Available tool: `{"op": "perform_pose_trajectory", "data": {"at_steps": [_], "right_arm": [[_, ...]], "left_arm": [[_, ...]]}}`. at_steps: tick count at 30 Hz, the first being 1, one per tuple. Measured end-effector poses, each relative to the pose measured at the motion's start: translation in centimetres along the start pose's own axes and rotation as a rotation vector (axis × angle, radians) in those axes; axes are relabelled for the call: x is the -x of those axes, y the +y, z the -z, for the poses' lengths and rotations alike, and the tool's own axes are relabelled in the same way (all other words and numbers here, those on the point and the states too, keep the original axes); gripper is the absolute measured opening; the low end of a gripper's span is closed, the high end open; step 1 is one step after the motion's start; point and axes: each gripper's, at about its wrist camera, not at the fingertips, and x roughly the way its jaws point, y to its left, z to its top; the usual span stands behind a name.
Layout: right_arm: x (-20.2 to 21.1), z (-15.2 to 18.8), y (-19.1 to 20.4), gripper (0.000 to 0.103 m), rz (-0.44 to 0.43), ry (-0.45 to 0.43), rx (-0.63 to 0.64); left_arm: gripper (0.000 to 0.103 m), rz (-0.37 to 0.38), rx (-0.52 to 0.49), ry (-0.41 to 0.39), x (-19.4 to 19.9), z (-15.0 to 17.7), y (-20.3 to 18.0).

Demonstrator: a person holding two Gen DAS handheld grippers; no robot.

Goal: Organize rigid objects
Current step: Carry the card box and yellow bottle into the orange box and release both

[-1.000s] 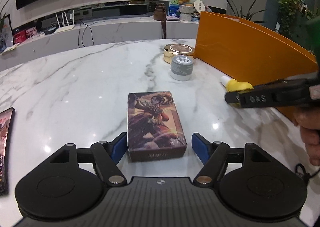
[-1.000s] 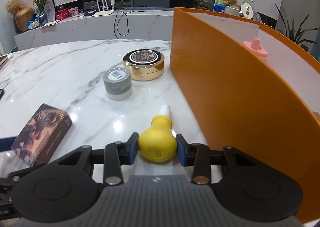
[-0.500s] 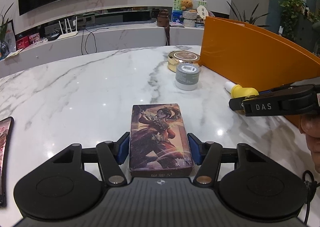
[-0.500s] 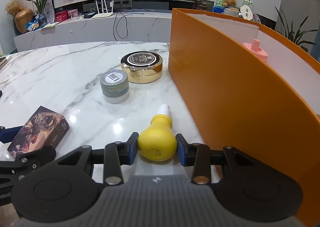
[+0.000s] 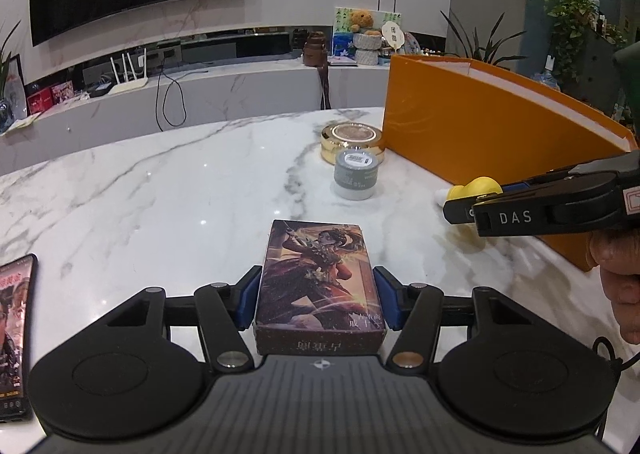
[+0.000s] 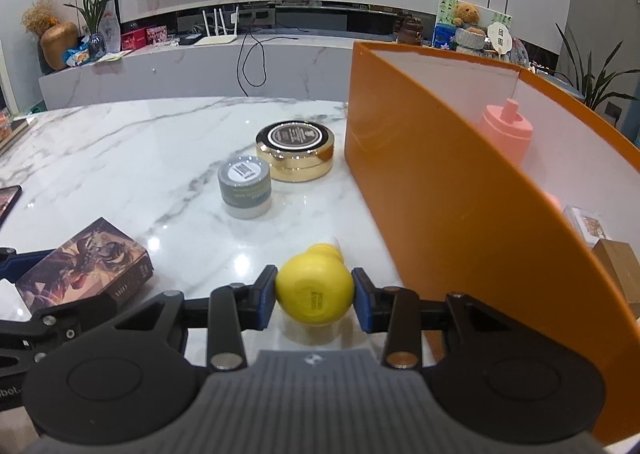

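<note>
My left gripper is shut on a dark illustrated card box, its blue pads pressed to both long sides, and holds it raised off the marble table. The box also shows in the right wrist view. My right gripper is shut on a yellow pear-shaped bottle with a white cap, lifted just above the table beside the orange box. The bottle's top shows in the left wrist view.
A grey jar and a gold tin stand near the orange box's corner. Inside the box are a pink bottle and small cartons. A phone lies at the left table edge.
My left gripper closed on the card box and lifted it. My right gripper raised the yellow bottle off the table and tilted it up.
</note>
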Motion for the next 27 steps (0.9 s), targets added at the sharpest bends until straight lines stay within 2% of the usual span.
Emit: {"op": "perform_pose_trajectory", "data": {"at_steps": [4,18,27], "right_arm": [[1.0,-0.1,-0.1,0.039,-0.018,-0.022,0.004],[6.2,-2.8,-1.6,0.039,-0.053,-0.152,0.008],[9.6,-4.0,-3.8,0.039,-0.059,-0.241,-0.010]], "left_arm": [[0.067,-0.007,-0.002,-0.015,0.4,-0.6,-0.2],[0.067,0.044,-0.035,-0.059,2.1,-3.8,-2.5],[0.067,0.085,-0.088,-0.120,2.4,-8.2,-5.4]]}}
